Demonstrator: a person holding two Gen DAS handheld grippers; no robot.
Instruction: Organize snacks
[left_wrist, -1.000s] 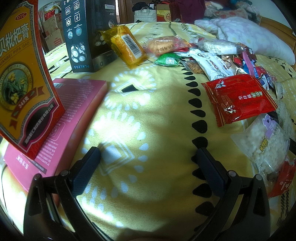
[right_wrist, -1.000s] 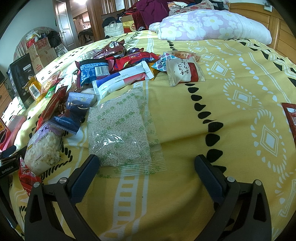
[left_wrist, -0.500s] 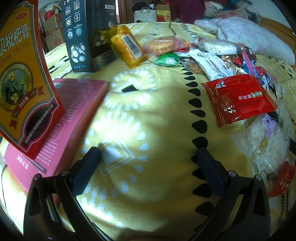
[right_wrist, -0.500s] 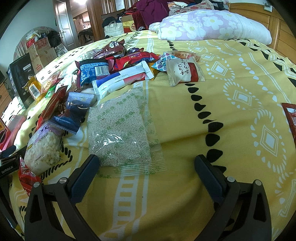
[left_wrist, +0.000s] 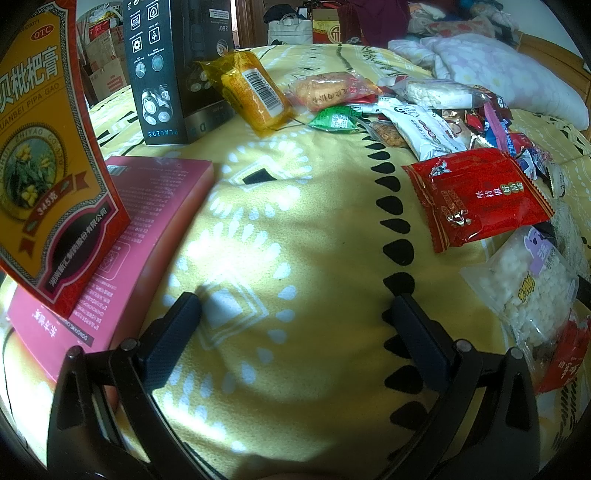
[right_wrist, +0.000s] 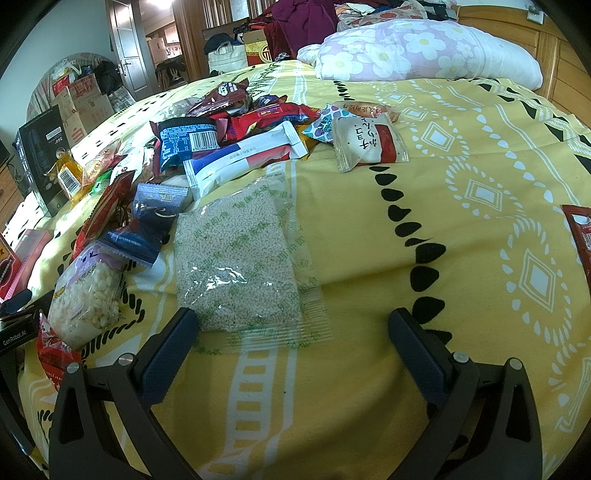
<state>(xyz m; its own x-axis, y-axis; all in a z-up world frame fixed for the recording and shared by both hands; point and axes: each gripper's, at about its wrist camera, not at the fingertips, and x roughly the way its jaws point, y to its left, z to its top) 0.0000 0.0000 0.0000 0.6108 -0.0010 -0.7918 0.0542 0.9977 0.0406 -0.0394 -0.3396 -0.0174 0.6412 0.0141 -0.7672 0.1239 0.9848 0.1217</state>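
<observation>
The bed (right_wrist: 480, 155) is the biggest thing here. It has a yellow cover with white and black shapes, and all the snacks lie on it in a messy heap (right_wrist: 236, 122) that runs across the middle. A flowery pillow (right_wrist: 424, 48) sits at the far end.

Beside the left tongs (left_wrist: 295, 314) are boxes, not snacks: a tall orange box (left_wrist: 48, 155) leaning on a flat pink box (left_wrist: 122, 236), and a black box (left_wrist: 166, 66) standing farther back. These can stay put.

Next come the bags. A flat clear bag of tiny white grains (right_wrist: 236, 258) lies right in front of the right tongs (right_wrist: 291, 325), its near edge between the two fingers. A red packet (left_wrist: 476, 199) and a clear bag of white puffs (left_wrist: 532, 284) lie to the right of the left tongs, near but not touching them.

Both tongs are wide open and hold nothing. The left tongs hang over bare bed cover.

I think sorting has not really begun, and the grain bag looks like the easiest first pick. To do it well, slide one finger low under the thin plastic edge and pinch the flat seal, not the fat middle, because the grains will shift and the bag may sag. Lift it slowly. Put it on the bare patch of bed on the right, well apart from the heap, and keep like snacks together.
</observation>
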